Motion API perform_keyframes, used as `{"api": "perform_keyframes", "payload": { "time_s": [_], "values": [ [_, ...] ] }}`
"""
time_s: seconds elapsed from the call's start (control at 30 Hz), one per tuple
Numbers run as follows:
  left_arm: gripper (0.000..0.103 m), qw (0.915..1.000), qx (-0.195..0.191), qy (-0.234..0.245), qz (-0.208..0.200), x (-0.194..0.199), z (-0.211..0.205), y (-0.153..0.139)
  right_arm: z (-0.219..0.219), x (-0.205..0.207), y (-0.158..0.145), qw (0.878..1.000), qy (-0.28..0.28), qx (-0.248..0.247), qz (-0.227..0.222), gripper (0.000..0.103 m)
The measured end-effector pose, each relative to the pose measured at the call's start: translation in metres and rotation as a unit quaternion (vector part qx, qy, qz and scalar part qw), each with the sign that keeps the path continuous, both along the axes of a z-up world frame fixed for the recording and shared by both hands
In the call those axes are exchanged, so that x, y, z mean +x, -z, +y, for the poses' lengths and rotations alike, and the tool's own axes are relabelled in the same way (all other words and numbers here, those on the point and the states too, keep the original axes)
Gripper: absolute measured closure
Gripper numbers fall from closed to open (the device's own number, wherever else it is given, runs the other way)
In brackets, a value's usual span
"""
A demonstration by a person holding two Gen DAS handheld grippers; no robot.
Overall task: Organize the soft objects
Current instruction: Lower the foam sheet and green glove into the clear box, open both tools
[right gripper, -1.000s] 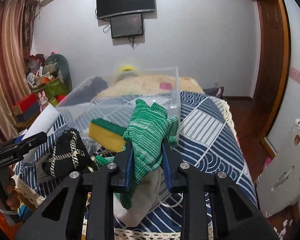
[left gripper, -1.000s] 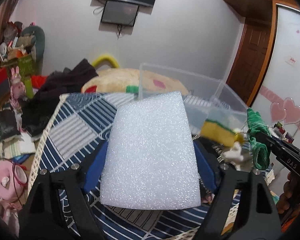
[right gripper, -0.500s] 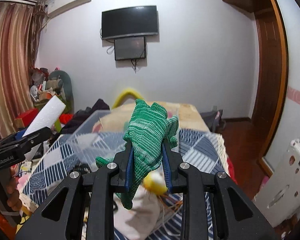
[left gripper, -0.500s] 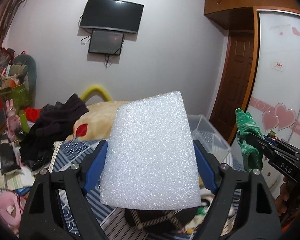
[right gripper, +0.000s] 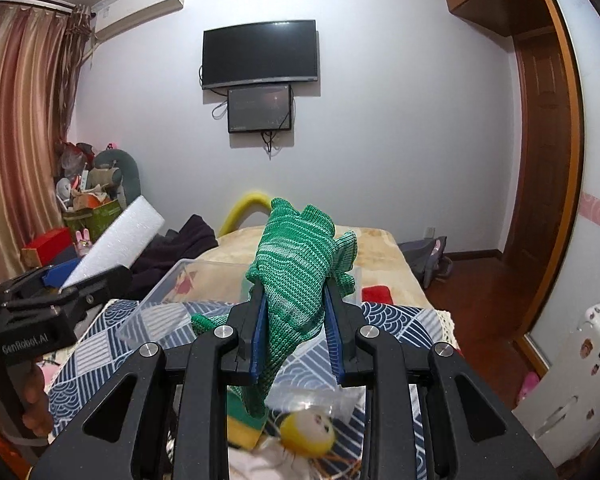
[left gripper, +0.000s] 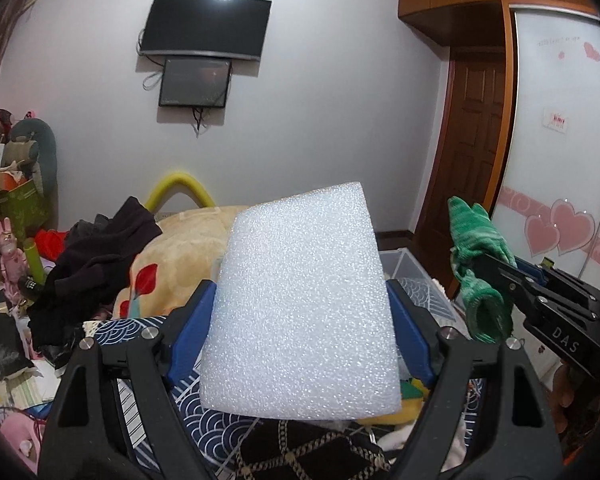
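Observation:
My left gripper (left gripper: 300, 312) is shut on a white foam block (left gripper: 300, 304) and holds it up above the bed. The block also shows in the right wrist view (right gripper: 116, 248) at the left. My right gripper (right gripper: 296, 312) is shut on a green knitted glove (right gripper: 296, 276), lifted above the bed. The glove also shows in the left wrist view (left gripper: 476, 264) at the right. A clear plastic bin (right gripper: 172, 304) stands on the patterned quilt (right gripper: 396, 320) ahead of both grippers. A yellow and green sponge (right gripper: 244, 424) and a small yellow doll (right gripper: 308, 432) lie below the right gripper.
A black patterned soft item (left gripper: 300, 456) lies under the left gripper. Dark clothes (left gripper: 96, 260) and a beige blanket (left gripper: 180, 256) lie at the far end of the bed. Clutter (left gripper: 12, 216) fills the left side. A wooden door (left gripper: 472, 160) stands at the right.
Both grippers have risen and tilted up with their loads, so the bed and bin sit lower in view and more wall shows. Both grips are unchanged.

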State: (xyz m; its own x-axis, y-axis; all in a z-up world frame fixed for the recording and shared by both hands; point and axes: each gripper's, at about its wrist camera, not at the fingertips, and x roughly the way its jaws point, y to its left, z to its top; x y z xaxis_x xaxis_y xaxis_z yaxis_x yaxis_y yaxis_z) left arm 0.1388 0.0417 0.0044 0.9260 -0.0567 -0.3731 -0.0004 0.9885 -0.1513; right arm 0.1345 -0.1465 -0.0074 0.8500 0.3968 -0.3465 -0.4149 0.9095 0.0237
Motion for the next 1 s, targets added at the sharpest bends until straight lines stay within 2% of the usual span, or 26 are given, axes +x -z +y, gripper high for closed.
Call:
{"api": "perform_keyframes", "payload": {
  "time_s": [0.13, 0.33, 0.53, 0.8, 0.87, 1.0],
  "values": [
    [0.021, 0.9997, 0.011, -0.002, 0.021, 0.024, -0.005, 0.007, 0.006, 0.015, 0.008, 1.000, -0.003, -0.012, 0.020, 0.080],
    [0.021, 0.9969, 0.001, 0.007, 0.078, 0.063, -0.007, 0.028, 0.019, 0.035, 0.026, 0.997, -0.009, -0.047, 0.059, 0.080],
    [0.021, 0.9923, 0.022, 0.006, 0.121, 0.093, -0.014, 0.043, 0.024, 0.053, 0.037, 0.992, -0.017, -0.079, 0.100, 0.080],
    [0.019, 0.9852, 0.032, 0.010, 0.168, 0.110, -0.020, 0.058, 0.021, 0.057, 0.039, 0.988, -0.028, -0.083, 0.129, 0.077],
    [0.018, 0.9845, 0.028, 0.014, 0.173, 0.110, -0.019, 0.059, 0.019, 0.059, 0.039, 0.987, -0.030, -0.081, 0.132, 0.075],
    [0.011, 0.9855, 0.030, 0.014, 0.167, 0.105, -0.017, 0.057, 0.018, 0.059, 0.040, 0.987, -0.034, -0.080, 0.136, 0.067]
  ]
}}
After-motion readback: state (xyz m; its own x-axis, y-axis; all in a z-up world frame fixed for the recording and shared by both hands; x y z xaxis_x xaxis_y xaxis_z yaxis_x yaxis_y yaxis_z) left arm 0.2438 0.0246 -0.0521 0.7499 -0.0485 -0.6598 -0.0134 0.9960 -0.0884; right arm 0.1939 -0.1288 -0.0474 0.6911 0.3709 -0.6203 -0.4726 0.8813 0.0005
